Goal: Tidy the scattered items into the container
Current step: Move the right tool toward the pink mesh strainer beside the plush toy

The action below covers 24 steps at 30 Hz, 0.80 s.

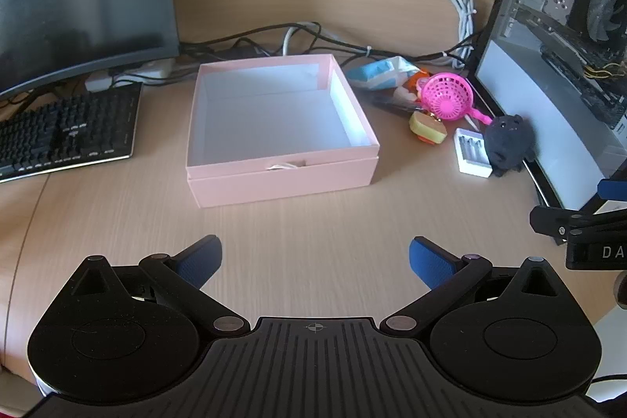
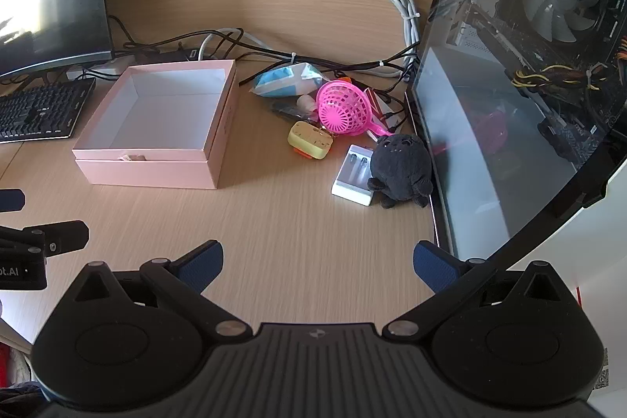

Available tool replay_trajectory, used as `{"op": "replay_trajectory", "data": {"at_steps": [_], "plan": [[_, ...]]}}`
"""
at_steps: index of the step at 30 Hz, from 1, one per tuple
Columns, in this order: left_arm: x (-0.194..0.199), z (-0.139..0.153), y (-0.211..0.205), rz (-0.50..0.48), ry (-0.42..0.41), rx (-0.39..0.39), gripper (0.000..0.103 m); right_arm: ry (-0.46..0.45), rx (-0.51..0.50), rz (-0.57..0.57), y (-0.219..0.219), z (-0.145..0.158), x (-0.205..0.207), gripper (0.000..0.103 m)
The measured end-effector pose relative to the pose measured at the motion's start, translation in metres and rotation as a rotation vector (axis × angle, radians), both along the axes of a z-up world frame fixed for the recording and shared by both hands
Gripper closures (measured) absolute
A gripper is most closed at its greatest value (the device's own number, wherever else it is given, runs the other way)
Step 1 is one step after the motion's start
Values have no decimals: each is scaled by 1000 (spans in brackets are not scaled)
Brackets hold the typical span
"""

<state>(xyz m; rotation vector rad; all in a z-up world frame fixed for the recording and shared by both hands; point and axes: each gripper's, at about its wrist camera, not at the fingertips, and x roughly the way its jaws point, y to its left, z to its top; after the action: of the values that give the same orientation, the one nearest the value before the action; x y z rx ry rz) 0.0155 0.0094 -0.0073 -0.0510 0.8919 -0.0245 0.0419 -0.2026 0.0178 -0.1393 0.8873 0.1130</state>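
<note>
Box (image 1: 282, 175) left of clutter, plush (image 2: 401, 169) beside charger (image 2: 352, 179).

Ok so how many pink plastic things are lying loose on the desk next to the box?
1: the round pink plastic mesh fan, in the pile right of the open pink cardboard box, behind the yellow gadget. Others may be hidden under the pile.

Each claw (image 1: 315, 263) (image 2: 317, 263) has black ribbed housing, silver pivot screws, textured blue pads (image 1: 431, 263).
</note>
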Motion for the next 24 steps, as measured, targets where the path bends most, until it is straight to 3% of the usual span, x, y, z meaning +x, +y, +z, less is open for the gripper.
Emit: {"op": "replay_trajectory", "data": {"at_steps": [15, 24], "plan": [[11, -2, 6, 14, -12, 8, 0, -23, -11, 5, 1, -4, 6, 0], [22, -9, 7, 37, -26, 34, 0, -150, -69, 52, 5, -10, 7, 0]]}}
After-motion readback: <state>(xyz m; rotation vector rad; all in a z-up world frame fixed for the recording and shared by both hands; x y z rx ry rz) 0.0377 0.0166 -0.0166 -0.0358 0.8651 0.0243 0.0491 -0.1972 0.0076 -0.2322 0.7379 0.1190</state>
